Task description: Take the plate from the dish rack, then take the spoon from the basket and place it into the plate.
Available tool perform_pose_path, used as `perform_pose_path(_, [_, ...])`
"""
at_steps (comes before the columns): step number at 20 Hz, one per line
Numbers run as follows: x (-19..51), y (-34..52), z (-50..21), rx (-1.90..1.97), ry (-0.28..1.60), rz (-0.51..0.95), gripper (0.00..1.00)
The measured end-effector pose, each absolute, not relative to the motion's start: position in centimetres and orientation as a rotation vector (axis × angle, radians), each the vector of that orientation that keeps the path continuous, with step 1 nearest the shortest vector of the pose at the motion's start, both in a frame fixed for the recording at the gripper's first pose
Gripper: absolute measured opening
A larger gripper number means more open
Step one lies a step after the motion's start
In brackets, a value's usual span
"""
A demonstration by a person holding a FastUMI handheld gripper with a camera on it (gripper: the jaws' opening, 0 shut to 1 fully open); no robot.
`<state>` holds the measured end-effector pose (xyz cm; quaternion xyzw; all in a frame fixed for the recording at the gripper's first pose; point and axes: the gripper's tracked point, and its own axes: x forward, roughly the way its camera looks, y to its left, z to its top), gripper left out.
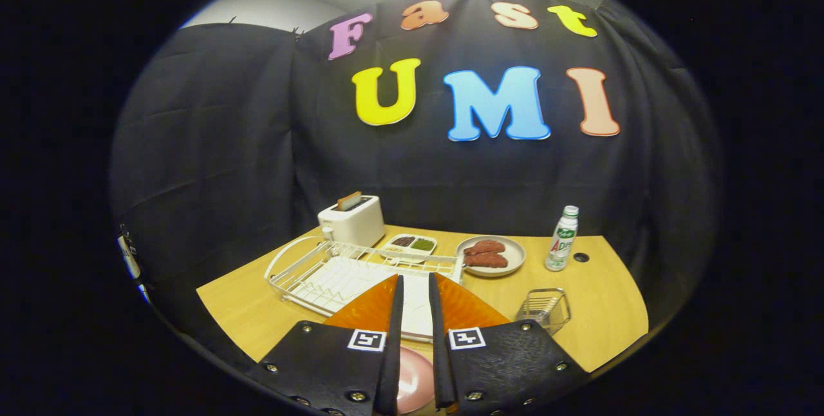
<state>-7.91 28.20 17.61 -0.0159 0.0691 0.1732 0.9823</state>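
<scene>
Screwed black gripper (pixel 415 313) plates with square markers

I see the pink plate (pixel 415 380) lying flat on the worktop (pixel 605 313), partly hidden under my tool (pixel 416 287), whose fingers stand slightly apart. The white dish rack (pixel 335 274) sits beyond; the wire basket (pixel 544 310) stands right of the fingers.

toaster (pixel 352 221) back left | divided dish (pixel 408 246) beside it | sausage plate (pixel 508 263) | bottle (pixel 562 239) upright, right

Dish rack (pixel 335 277) left of basket (pixel 544 308), toaster (pixel 353 219) behind it, bottle (pixel 562 239) far right.
</scene>
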Motion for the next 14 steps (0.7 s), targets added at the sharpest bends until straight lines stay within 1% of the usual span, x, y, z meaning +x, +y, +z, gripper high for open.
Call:
perform_pose_path(3, [-8.0, 23.5, 20.6, -0.028, 0.072, 0.245, 0.21])
perform_pose_path(5, [-8.2, 20.6, 21.6, -0.037, 0.049, 0.184, 0.3])
perform_pose_path(7, [-8.3, 17.7, 22.3, -0.047, 0.028, 0.12, 0.99])
perform_pose_path(8, [-8.3, 16.8, 22.7, -0.038, 0.005, 0.106, 0.96])
perform_pose_path(14, [-7.3, 12.0, 21.1, 0.051, -0.004, 0.068, 0.96])
